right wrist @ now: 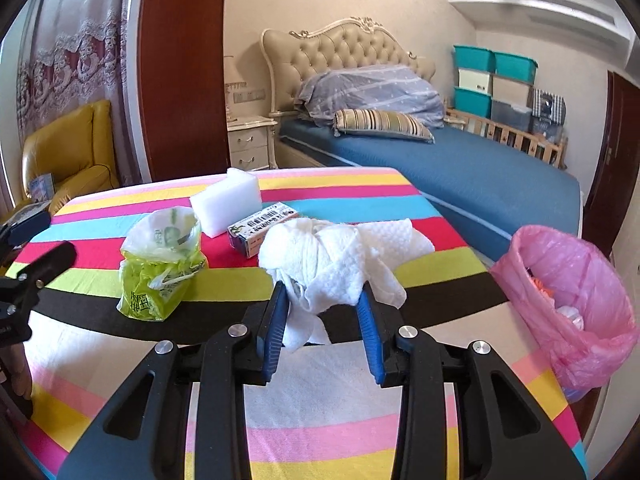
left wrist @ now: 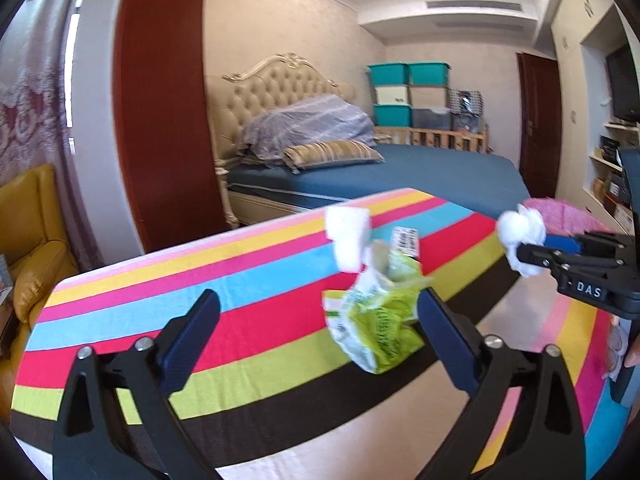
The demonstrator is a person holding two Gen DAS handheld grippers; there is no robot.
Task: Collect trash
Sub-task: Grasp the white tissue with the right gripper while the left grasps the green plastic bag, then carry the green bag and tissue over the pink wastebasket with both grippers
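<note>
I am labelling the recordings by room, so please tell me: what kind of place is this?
Most likely a home bedroom: a bed with a tufted headboard, a white nightstand beside it, and stacked storage boxes against the wall.

Each hand-held gripper (right wrist: 322,304) (left wrist: 318,312) is a black frame with cut-out arms, silver screws at the pivots and ribbed blue finger pads (right wrist: 276,332); one carries white "DAS" lettering.
</note>
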